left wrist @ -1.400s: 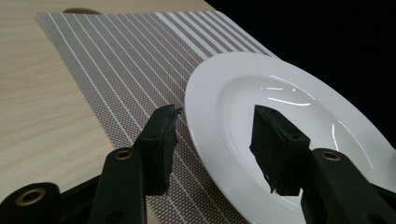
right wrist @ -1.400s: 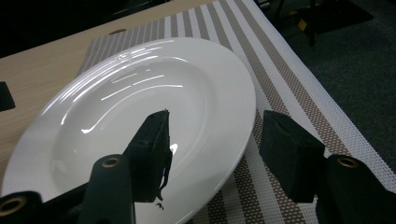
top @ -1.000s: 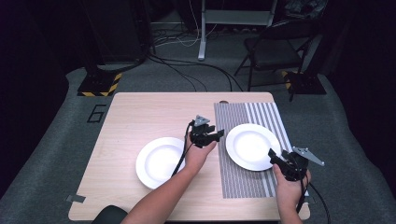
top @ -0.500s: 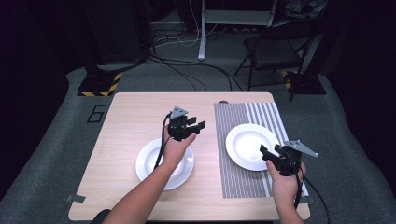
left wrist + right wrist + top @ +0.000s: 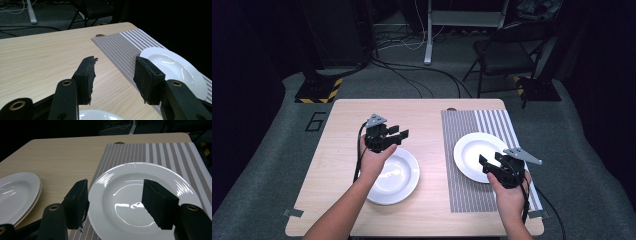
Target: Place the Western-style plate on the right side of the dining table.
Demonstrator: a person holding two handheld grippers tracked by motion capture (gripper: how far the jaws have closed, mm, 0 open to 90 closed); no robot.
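While the right gripper [image 5: 491, 163] hangs with jaws spread and empty at the near rim of the plate [image 5: 476, 155] on the striped mat [image 5: 462, 190], the left gripper [image 5: 396, 136], likewise spread and empty, is farther away, above the stacked plates [image 5: 399, 177].

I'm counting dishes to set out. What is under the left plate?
The left plate seems to rest on a second plate: a double rim shows. Below that lies the bare table. Whether more plates are hidden between cannot be told.
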